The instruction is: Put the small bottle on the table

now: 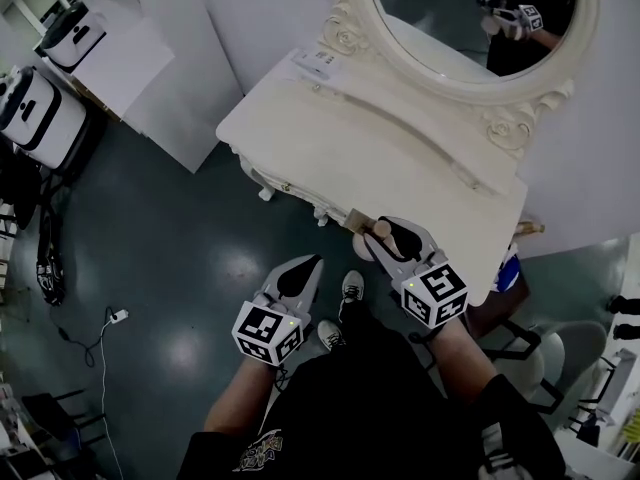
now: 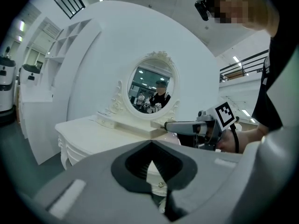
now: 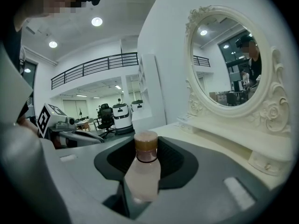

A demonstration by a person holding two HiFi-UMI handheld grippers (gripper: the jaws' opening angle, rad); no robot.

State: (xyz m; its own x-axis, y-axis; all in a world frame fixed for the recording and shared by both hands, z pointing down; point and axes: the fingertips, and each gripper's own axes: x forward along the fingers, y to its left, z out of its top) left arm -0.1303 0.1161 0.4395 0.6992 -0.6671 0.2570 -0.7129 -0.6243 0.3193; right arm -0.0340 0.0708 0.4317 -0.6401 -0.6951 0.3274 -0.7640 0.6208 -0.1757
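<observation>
My right gripper (image 1: 388, 232) is shut on the small bottle (image 1: 362, 244), a pale pink bottle with a brown cap. In the right gripper view the bottle (image 3: 144, 171) stands upright between the jaws of that gripper (image 3: 147, 158), cap up. It hangs at the front edge of the white dressing table (image 1: 380, 148), whose top also shows in the right gripper view (image 3: 219, 139). My left gripper (image 1: 308, 264) is lower and to the left, over the floor in front of the table. In its own view the left gripper (image 2: 151, 146) is shut on nothing, and the right gripper (image 2: 187, 127) reaches in from the right.
An oval mirror (image 1: 470, 8) with a carved frame stands at the table's back. White machines (image 1: 40, 108) and a white cabinet (image 1: 170, 58) stand to the left. A cable (image 1: 110, 318) lies on the dark floor. A chair (image 1: 560, 358) is at the right.
</observation>
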